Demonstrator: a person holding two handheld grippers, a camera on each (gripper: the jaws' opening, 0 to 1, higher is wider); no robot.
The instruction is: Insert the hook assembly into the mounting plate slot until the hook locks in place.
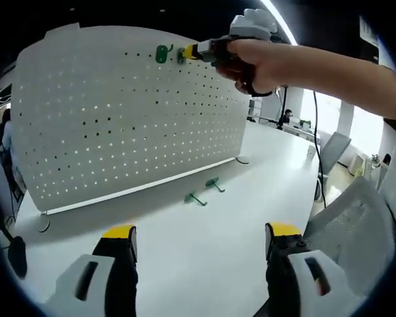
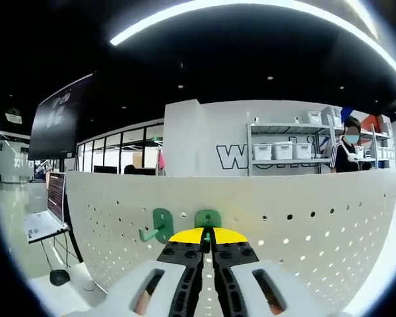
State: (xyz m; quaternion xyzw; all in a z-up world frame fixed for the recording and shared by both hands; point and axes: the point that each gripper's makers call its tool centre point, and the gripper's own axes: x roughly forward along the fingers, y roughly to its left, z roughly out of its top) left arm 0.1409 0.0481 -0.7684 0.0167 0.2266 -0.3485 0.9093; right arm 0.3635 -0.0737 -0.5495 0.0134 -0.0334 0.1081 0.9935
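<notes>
Nearest in the left gripper view, left gripper [image 1: 201, 239] with yellow-tipped black jaws spread wide, released, hovering above the white tabletop [image 1: 204, 264]. Beyond, two small green metal hooks [image 1: 205, 191] lying loose on the table just before the foot of the upright white perforated mounting plate [image 1: 112, 119]. Farther up, a person's hand [image 1: 257, 63] driving the right gripper [image 1: 188, 51] against the plate's upper edge. In the right gripper view, right gripper [image 2: 208, 232] clenched on a green hook assembly [image 2: 208, 218] pressed to the plate [image 2: 284, 218]; just beside it, another green hook [image 2: 157, 225] already hanging. Far behind, grey shelving with white bins [image 2: 284, 150].
</notes>
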